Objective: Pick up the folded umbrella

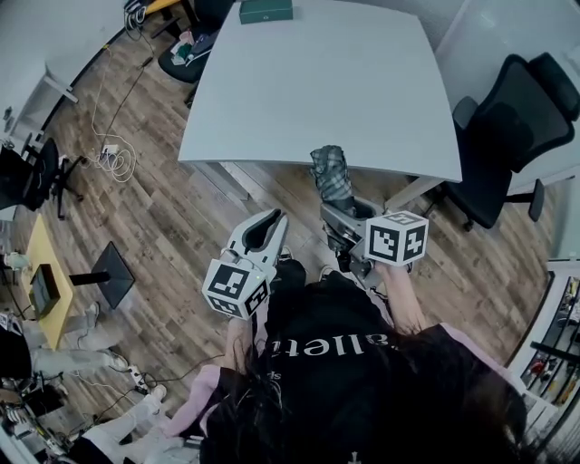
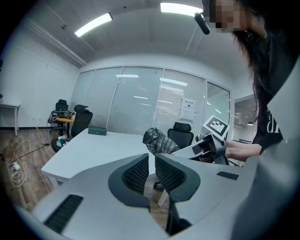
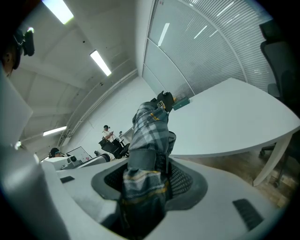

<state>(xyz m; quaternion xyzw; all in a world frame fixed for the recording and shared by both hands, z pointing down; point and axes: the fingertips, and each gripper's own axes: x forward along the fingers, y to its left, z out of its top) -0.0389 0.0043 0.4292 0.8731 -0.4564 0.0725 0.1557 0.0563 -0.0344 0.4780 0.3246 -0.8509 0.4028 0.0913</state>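
The folded umbrella (image 1: 331, 177), in grey-green plaid fabric, sticks out forward from my right gripper (image 1: 347, 210), off the near edge of the white table (image 1: 344, 82). In the right gripper view the umbrella (image 3: 147, 136) fills the gap between the pads, and the right gripper (image 3: 145, 176) is shut on its lower part. My left gripper (image 1: 275, 219) hovers just left of it over the floor, jaws together and empty. The left gripper view shows its own left gripper (image 2: 151, 164) with pads nearly touching, and the umbrella (image 2: 157, 139) beyond it to the right.
A green box (image 1: 265, 10) lies at the table's far edge. Black office chairs (image 1: 507, 127) stand to the right of the table, another chair (image 1: 186, 54) at the far left. Cables (image 1: 113, 154) lie on the wooden floor. A person's legs (image 1: 82, 358) show at lower left.
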